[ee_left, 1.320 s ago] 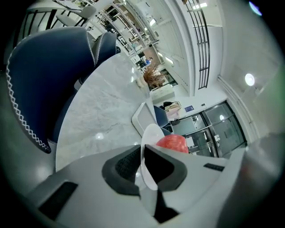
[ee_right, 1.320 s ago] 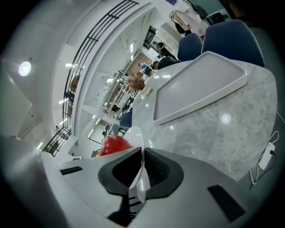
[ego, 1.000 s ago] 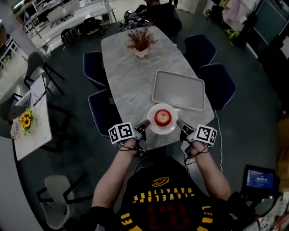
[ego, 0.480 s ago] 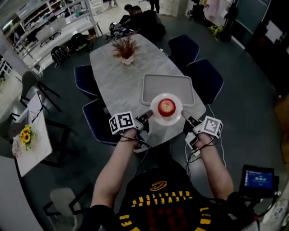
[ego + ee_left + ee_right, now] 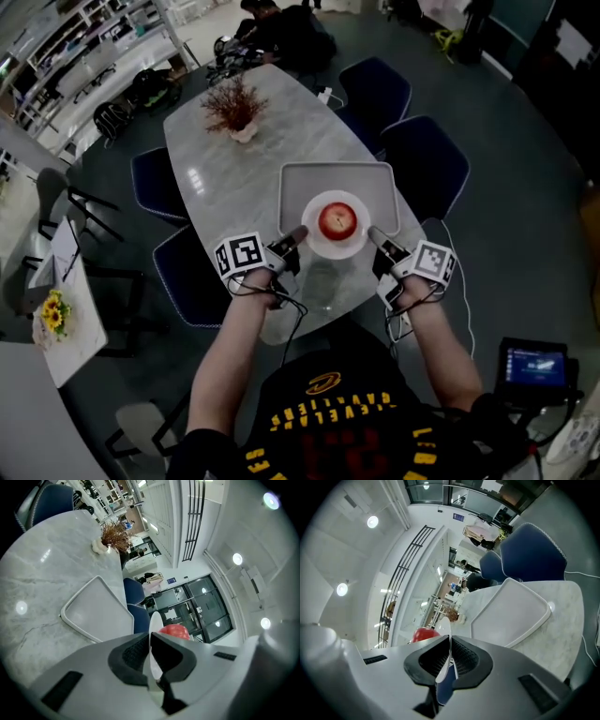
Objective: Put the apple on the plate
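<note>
A red apple (image 5: pixel 337 220) rests on a white plate (image 5: pixel 339 251) held in the air over the near part of a grey tray (image 5: pixel 300 184) on the marble table (image 5: pixel 225 178). My left gripper (image 5: pixel 298 233) is shut on the plate's left rim and my right gripper (image 5: pixel 373 234) is shut on its right rim. In the left gripper view the plate (image 5: pixel 155 623) runs edge-on between the pads of my left gripper (image 5: pixel 150 654), with the apple (image 5: pixel 175 631) behind. The right gripper view shows the plate (image 5: pixel 445 631) pinched by my right gripper (image 5: pixel 450 660), the apple (image 5: pixel 423 633) to its left.
A pot of dried red plants (image 5: pixel 233 111) stands at the table's far end. Blue chairs (image 5: pixel 427 159) line the right side and others (image 5: pixel 157 183) the left. A person sits beyond the far end.
Both grippers have carried the plate with the apple up and forward, from the table's near edge to over the tray. The grip on both rims has held.
</note>
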`<state>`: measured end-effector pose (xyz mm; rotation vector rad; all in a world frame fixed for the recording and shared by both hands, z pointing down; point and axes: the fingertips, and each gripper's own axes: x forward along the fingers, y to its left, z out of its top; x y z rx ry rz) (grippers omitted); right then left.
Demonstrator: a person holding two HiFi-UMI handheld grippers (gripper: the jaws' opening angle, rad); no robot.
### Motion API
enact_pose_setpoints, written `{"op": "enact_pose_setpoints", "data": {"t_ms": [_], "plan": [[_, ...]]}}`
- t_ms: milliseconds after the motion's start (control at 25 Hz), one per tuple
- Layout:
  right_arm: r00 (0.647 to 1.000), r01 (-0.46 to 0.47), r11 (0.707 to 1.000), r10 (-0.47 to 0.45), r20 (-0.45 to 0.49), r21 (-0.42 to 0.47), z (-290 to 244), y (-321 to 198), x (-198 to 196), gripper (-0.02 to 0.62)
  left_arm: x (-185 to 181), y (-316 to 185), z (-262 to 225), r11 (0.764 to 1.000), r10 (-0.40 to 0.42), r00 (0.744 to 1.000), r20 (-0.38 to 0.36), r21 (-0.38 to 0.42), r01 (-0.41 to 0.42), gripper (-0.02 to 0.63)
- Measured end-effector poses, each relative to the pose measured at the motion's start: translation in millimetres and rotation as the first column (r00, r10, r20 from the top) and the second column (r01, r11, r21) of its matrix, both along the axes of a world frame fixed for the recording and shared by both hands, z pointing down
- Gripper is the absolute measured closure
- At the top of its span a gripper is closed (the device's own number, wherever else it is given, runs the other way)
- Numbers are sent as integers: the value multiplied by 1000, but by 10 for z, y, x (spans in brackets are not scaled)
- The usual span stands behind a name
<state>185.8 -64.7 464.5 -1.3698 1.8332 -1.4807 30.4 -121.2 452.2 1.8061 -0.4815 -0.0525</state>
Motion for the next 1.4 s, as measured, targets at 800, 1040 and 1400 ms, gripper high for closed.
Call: {"op": "enact_pose_setpoints", "data": {"t_ms": [800, 1040, 1400], "plan": [[996, 77, 994, -72, 59, -81, 677, -1292, 588, 569, 578, -1171, 738, 994, -17, 996, 92, -106, 27, 588], [995, 89, 989, -82, 59, -117, 1166, -1596, 710, 569, 717, -1480, 1176, 991, 10, 990, 140, -132, 9, 588], [997, 77, 980, -73, 24, -182, 1576, -1733, 758, 569, 796, -1649, 1564, 985, 58, 975, 212, -172, -21, 588]]}}
